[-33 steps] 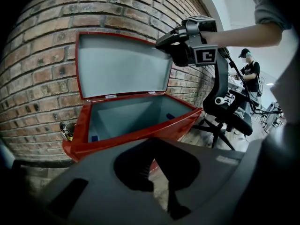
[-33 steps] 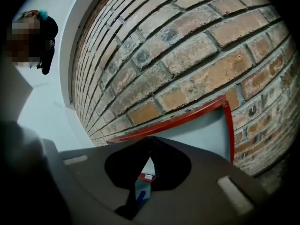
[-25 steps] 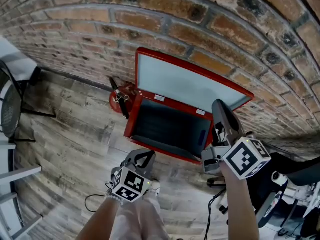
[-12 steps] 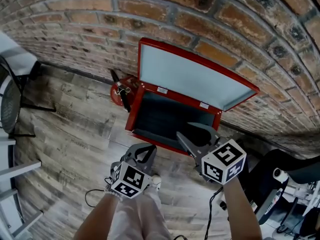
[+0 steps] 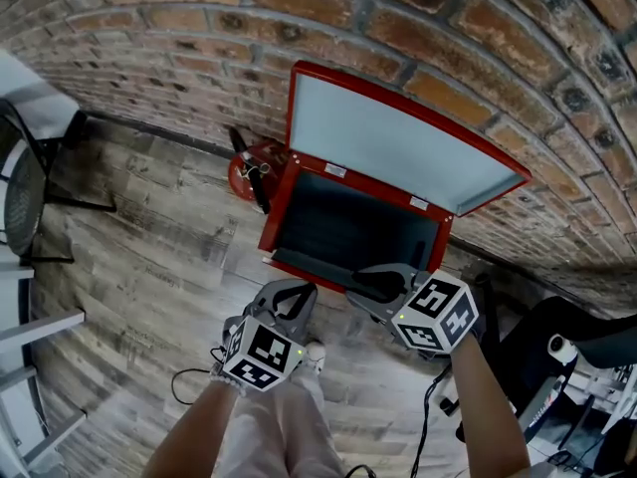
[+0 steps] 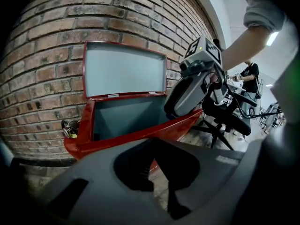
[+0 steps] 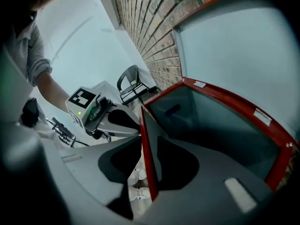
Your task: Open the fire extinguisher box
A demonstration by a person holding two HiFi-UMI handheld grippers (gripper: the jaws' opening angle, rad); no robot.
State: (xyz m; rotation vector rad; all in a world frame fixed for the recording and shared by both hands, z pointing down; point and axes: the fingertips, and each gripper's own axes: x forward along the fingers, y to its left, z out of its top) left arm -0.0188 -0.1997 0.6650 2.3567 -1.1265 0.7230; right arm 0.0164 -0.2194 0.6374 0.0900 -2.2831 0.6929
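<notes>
Straddling the front rim of the one open fire extinguisher box (image 5: 278,217) against the brick wall (image 5: 149,58), the right gripper (image 5: 356,287) is holding its jaws apart. The left gripper (image 5: 302,293) is hovering closed and empty over bare floor (image 5: 149,257).

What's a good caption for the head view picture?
Fire extinguisher box with its lid up against a brick wall, right gripper open around the front rim.

Red fire extinguisher box (image 5: 282,215) on wooden floor before me, back against brick wall. Lid (image 5: 398,145) raised upright, pale inner face toward me. Dark interior exposed.
</notes>
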